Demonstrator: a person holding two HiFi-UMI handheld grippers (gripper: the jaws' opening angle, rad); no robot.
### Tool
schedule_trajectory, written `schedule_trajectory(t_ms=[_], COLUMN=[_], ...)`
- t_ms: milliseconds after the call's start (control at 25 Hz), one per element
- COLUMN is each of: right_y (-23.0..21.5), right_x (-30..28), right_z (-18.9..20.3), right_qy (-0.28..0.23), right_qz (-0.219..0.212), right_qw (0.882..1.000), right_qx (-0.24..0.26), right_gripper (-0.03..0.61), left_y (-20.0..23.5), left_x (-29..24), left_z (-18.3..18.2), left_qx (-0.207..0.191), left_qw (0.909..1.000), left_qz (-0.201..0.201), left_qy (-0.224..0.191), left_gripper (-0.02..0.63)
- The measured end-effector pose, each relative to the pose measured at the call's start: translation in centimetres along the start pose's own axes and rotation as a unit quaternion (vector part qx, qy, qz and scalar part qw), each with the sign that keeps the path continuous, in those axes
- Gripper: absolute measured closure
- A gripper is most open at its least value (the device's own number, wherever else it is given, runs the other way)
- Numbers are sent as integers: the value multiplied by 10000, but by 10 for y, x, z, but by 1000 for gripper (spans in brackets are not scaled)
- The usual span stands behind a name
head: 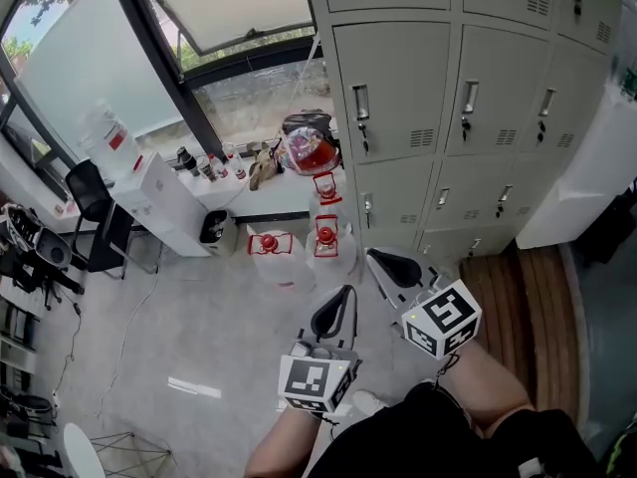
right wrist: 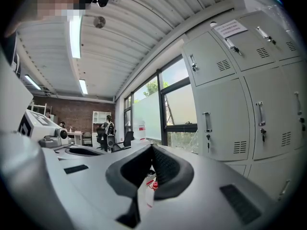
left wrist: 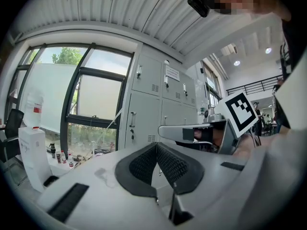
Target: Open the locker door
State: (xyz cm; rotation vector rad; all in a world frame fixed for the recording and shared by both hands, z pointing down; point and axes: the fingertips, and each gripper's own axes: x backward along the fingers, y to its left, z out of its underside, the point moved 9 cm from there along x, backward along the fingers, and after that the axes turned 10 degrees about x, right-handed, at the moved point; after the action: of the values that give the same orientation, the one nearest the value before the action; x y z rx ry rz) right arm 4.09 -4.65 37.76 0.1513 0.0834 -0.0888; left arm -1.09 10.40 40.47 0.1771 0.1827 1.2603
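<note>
Head view: at the left, a white surface (head: 224, 189) under the window carries small bottles (head: 199, 163). Beside it, water jugs (head: 328, 247) with red caps stand on the floor. In the lower middle, the left tongs (head: 333, 317) are closed on nothing, pads meeting at the tip. Just to their right, the right tongs (head: 395, 267) are likewise closed and empty. Both are held apart from the grey lockers (head: 468, 98) at the upper right, where every locker door (head: 393, 88) in view is shut.
</note>
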Motion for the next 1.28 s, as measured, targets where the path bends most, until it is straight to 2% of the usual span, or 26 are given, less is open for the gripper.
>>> schedule_trajectory(t_ms=[320, 600, 920, 1080, 1280], right_y=[-28, -85, -166, -196, -222], right_x=[-30, -76, -146, -176, -205], right_z=[-4, -4, -6, -1, 2], right_qy=[28, -57, -76, -16, 90], right_qz=[151, 355, 860, 956, 1244], right_qw=[9998, 9993, 9963, 9954, 9921], right_qx=[127, 46, -6, -107, 91], right_gripper=[525, 525, 525, 488, 407], left_y=[14, 33, 59, 76, 95], left_x=[-4, -32, -90, -118, -147], left_z=[1, -2, -14, -17, -20], left_qx=[61, 1, -27, -8, 25], left_qw=[10000, 9998, 9998, 9997, 9995], left_qz=[-57, -196, -204, -239, -299], left_qy=[18, 85, 65, 77, 83], left_gripper=[597, 597, 597, 597, 597])
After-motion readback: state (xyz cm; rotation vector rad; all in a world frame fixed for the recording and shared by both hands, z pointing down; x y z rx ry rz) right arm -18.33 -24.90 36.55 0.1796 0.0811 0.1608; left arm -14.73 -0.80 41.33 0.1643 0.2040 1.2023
